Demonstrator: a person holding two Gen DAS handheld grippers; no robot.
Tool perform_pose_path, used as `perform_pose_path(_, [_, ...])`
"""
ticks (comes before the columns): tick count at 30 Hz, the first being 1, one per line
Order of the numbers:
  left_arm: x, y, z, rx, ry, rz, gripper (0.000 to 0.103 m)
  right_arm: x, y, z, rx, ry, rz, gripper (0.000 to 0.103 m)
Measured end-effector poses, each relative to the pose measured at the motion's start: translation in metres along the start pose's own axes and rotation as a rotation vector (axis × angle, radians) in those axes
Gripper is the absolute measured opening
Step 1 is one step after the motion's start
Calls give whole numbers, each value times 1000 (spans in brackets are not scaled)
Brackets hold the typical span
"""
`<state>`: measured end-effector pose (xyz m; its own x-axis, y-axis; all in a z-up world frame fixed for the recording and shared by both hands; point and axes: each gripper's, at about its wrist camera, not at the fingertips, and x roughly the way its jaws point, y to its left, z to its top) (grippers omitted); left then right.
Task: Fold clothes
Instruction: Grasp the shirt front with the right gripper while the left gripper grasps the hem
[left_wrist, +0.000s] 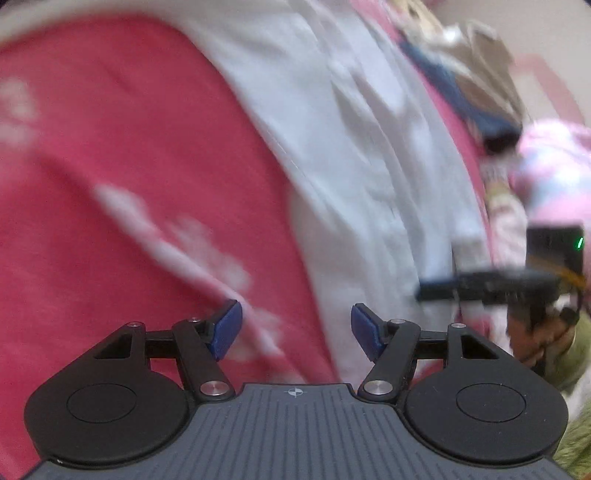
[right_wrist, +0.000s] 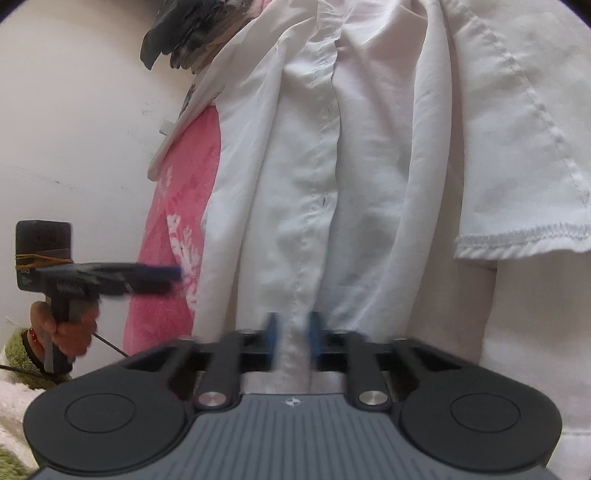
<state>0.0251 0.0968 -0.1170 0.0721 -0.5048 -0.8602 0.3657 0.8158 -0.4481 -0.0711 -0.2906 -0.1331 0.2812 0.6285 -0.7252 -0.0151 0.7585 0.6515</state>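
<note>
Closest in, the right gripper (right_wrist: 293, 332) has its two blue fingers (right_wrist: 272, 326) drawn in close on a fold of the white shirt (right_wrist: 351, 166), pinching the placket edge between them; the fabric runs straight down into the narrow gap and out below. The fingers look blurred, but the cloth is plainly caught there. The shirt fills most of the right wrist view, creased in long vertical folds, with a hemmed sleeve (right_wrist: 517, 221) hanging off to the right.

The left gripper (left_wrist: 295, 330) stands wide apart, its blue pads (left_wrist: 227, 328) well separated with nothing between them. Just beyond its tips lies a pink towel with white flower print (left_wrist: 129, 184), spread across the left of that view, and the white shirt (left_wrist: 351, 147) lies beside and partly over the towel's right edge.

From the right wrist camera the left gripper (right_wrist: 162, 278) shows side-on, held by a hand (right_wrist: 70, 328) with a green cuff (right_wrist: 16, 347), its tips at the pink towel (right_wrist: 173, 240). From the left wrist camera the right gripper (left_wrist: 436, 290) shows against the shirt's right side, gripped by the other hand (left_wrist: 532, 336).

Farther back, a heap of other clothes (left_wrist: 461, 66) lies blurred, with a pink patterned item (left_wrist: 554, 166) near it. A dark garment (right_wrist: 184, 29) sits past the top of the shirt, against a pale wall (right_wrist: 74, 110).
</note>
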Motion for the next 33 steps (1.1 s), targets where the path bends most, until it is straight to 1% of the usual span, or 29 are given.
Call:
perform_pose_path(3, [31,-31,-6,79,74,-120,66,-11,3,-3,-21,-35,-19,1])
perform_pose_path(5, [31,-28,-5,39,76,-145,66,-22,0,-3,-18,-60,-47,1])
perform_pose_path(7, [32,-17,-5,1,79,-165,64,-32,-4,-3,-14,-84,-72,1])
perform_pose_path(8, [32,-16,-6,-4,80,-165,63,-34,-6,-3,-5,-87,-72,1])
perform_pose_path(10, [31,-20,-11,2,83,-167,61,-37,-12,-3,14,-95,-70,1])
perform_pose_path(14, [26,-26,-12,30,109,-229,60,-44,-23,-3,52,-109,-67,1])
perform_pose_path(15, [28,-29,-13,40,117,-233,60,-45,-25,-3,61,-113,-66,1])
perform_pose_path(17, [36,-33,-14,28,131,-211,60,-48,-31,-3,79,-120,-64,1])
perform_pose_path(18, [40,-34,-14,22,138,-200,57,-49,-32,-3,85,-119,-61,1])
perform_pose_path(19, [44,-35,-14,13,143,-189,44,-49,-33,-4,90,-118,-58,1])
perform_pose_path(20, [46,-31,-14,-18,144,-177,38,-49,-33,-4,91,-116,-55,1])
perform_pose_path(21, [44,-25,-15,-47,144,-179,25,-49,-33,-4,92,-115,-52,1])
perform_pose_path(22, [42,-20,-16,-75,143,-181,9,-50,-31,-4,92,-116,-42,1])
perform_pose_path(24, [30,-10,-18,-111,129,-182,3,-53,-29,-4,94,-120,-21,1])
perform_pose_path(27, [3,4,-25,-144,101,-186,2,-59,-26,-4,104,-124,23,1])
perform_pose_path(31, [-16,24,-33,-155,97,-105,2,-58,-28,-4,102,-108,14,1])
perform_pose_path(33, [-15,31,-38,-150,118,-72,3,-51,-33,-5,118,-82,3,1])
